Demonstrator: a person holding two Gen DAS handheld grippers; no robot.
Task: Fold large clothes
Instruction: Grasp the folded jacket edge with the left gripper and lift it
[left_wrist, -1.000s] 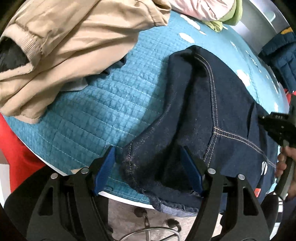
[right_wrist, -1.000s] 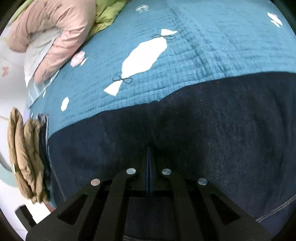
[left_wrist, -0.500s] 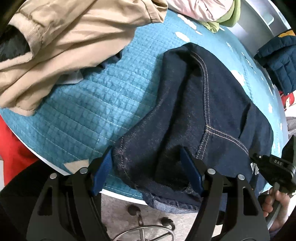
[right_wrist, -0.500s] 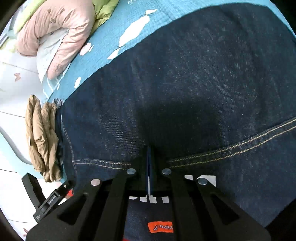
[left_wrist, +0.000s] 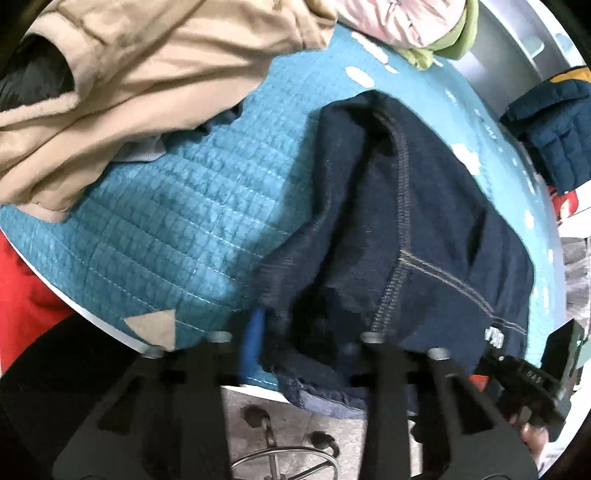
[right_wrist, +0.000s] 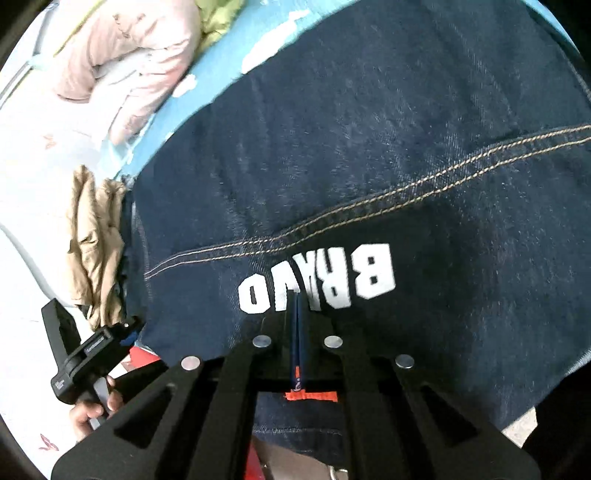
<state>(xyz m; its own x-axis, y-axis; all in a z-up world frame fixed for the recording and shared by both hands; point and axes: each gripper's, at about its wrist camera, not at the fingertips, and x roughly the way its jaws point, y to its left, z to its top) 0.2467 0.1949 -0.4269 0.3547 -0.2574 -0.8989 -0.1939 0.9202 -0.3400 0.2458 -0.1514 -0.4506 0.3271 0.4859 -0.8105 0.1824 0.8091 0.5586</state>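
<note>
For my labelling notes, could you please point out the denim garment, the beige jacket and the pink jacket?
denim garment (right_wrist: 369, 147): right wrist view, plain panel above seam.
beige jacket (left_wrist: 147, 74): left wrist view, body.
pink jacket (right_wrist: 140, 48): right wrist view, sleeve.

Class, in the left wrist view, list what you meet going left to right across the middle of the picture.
Tan jacket → teal quilt → denim garment → navy puffer jacket.

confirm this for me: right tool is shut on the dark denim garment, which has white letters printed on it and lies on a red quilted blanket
Not quite. The quilted blanket under the dark denim garment is teal blue, not red, as the left wrist view shows. The rest holds: the right tool is shut on the denim, beside the white letters.
</note>
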